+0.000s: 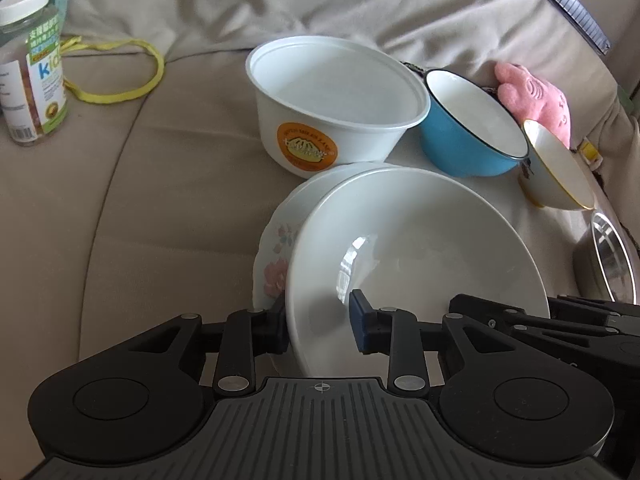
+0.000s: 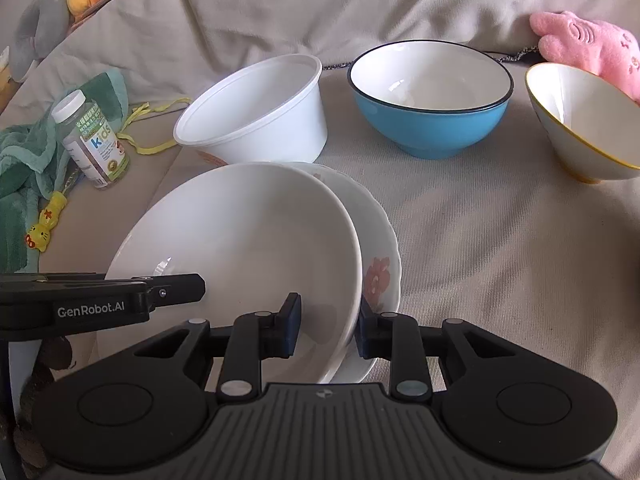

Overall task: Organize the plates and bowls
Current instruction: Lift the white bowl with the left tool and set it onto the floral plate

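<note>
Busy stacking now: setting the white bowl (image 1: 420,240) down onto the flower plate (image 1: 276,256). Found on the beige sofa (image 1: 160,200), just in front of the plastic tub (image 1: 332,92), with the blue bowl (image 1: 468,132) and the yellow-rimmed bowl (image 1: 556,164) further right.

Reached from 2 sides. On the left gripper (image 1: 320,320): jaws partly open around the bowl's left rim, with a small gap by the inside pad. On the right gripper (image 2: 330,320): jaws narrow, 1 pad inside and 1 outside the right rim, looking pinched on it.

Lies open side up, tipped a bit, overlapping the flower plate but not in its middle. Round, so no long side to speak of.

Next, probably: lower flat, slide to the plate's middle, then let go gently with both. Careful of clinking, and of slipping on the soft cushion.
</note>
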A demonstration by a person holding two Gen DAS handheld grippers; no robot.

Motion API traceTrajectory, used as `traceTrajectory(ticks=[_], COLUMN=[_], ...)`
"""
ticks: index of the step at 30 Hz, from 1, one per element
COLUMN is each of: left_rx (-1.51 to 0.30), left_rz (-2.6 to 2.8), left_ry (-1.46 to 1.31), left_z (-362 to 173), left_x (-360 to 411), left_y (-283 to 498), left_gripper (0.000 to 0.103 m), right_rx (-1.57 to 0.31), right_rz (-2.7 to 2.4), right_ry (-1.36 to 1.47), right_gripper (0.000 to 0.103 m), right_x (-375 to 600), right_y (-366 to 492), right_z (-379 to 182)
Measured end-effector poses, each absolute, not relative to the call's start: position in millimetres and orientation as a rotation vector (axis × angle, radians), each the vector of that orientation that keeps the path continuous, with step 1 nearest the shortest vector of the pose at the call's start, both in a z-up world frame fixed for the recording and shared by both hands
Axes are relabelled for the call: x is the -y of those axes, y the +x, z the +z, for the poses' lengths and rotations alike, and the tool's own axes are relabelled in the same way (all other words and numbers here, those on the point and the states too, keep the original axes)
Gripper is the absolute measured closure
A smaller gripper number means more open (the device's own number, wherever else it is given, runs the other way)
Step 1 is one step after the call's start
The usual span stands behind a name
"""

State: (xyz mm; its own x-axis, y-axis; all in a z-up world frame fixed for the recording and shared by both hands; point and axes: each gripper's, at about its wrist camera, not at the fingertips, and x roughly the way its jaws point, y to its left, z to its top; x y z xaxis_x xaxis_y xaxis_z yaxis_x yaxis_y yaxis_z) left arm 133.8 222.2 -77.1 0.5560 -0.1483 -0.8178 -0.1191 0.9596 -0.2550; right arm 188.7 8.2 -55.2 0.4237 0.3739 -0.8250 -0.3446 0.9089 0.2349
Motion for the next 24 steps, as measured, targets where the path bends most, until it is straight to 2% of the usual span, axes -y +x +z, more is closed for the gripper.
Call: traceTrajectory(ticks=[2, 8, 14, 21, 23, 24], left_rx=[-0.982, -0.972, -0.836, -0.828, -0.829, -0.829], left_rz=[-0.017, -0.023, -0.001, 0.052, 0.083, 0.084], left_ry=[-0.312, -0.353, -0.319, -0.331, -0.285, -0.266], left_z=[-77, -74, -52, -50, -51, -52], left_x=[-226, -235, -241, -251, -248, -247], left_y=[134, 134, 124, 124, 124, 124], left_gripper=[0.073, 0.073, 0.073, 0.073, 0.067, 0.067], right_rx=[-1.046, -1.028, -0.953, -0.947, -0.939, -0.94], right_rz=[0.456, 0.456, 0.455, 0.427, 0.421, 0.409], right_ry=[0.024, -0.005, -0.085, -0.058, -0.045, -0.046], right_gripper=[0.076, 0.076, 0.077, 0.077, 0.075, 0.07], right_x=[-9, -9, -14, -2, 3, 4], right_y=[193, 194, 192, 193, 193, 193], right_z=[-56, -53, -39, -40, -39, -39])
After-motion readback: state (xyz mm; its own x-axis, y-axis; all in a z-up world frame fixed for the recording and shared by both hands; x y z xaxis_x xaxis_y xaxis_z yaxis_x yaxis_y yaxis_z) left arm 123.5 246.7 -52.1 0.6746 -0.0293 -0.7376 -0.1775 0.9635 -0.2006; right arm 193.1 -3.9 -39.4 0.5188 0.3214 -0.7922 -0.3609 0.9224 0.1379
